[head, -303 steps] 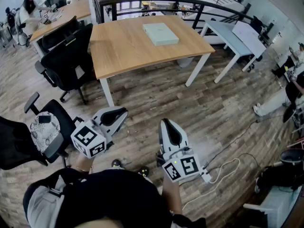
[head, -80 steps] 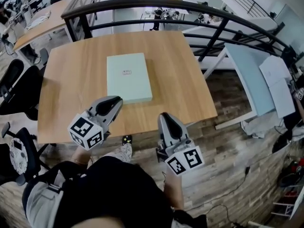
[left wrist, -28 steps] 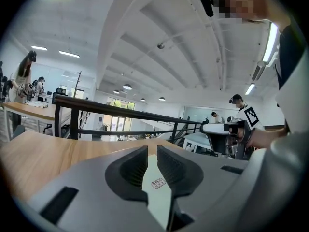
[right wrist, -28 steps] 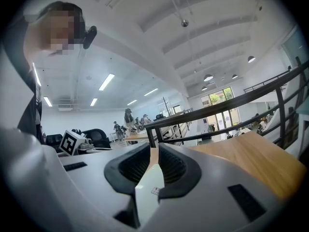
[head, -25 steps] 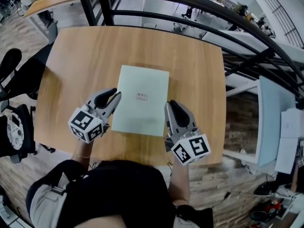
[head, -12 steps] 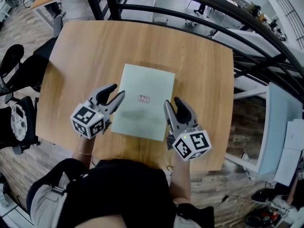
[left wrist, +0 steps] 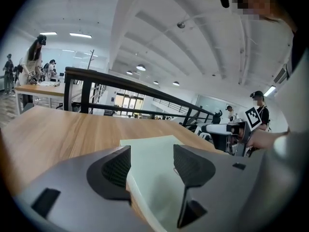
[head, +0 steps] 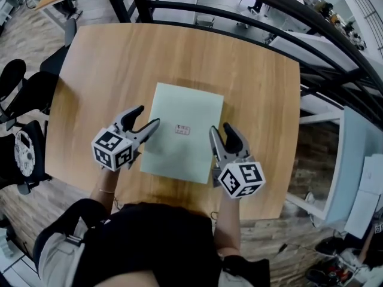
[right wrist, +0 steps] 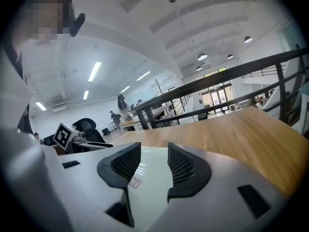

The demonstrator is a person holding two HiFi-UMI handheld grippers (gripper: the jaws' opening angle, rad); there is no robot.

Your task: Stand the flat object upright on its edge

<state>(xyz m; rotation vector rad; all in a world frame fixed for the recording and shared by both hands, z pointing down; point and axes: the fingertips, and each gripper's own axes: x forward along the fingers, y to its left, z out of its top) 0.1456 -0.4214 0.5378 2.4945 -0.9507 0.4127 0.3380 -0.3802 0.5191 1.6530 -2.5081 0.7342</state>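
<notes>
A pale green flat box [head: 182, 133] with a small label [head: 183, 130] lies flat on the wooden table [head: 257, 100]. My left gripper [head: 148, 115] is at the box's left edge, and its jaws have just been opening. In the left gripper view that gripper [left wrist: 152, 161] stands open with the edge of the box [left wrist: 154, 182] low between the jaws, untouched by the pads. My right gripper [head: 220, 128] is at the box's right edge, its jaws also just opened. In the right gripper view the gripper [right wrist: 153, 163] is open over the box [right wrist: 147, 190].
A black railing [head: 239, 8] runs behind the table's far edge. Black office chairs [head: 18, 94] stand to the left and a pale table [head: 353, 160] to the right. The table's near edge [head: 179, 190] is just in front of the person's body.
Both grippers have sunk toward the box's side edges, and both sets of jaws have gone from shut to open. The box has not moved.
</notes>
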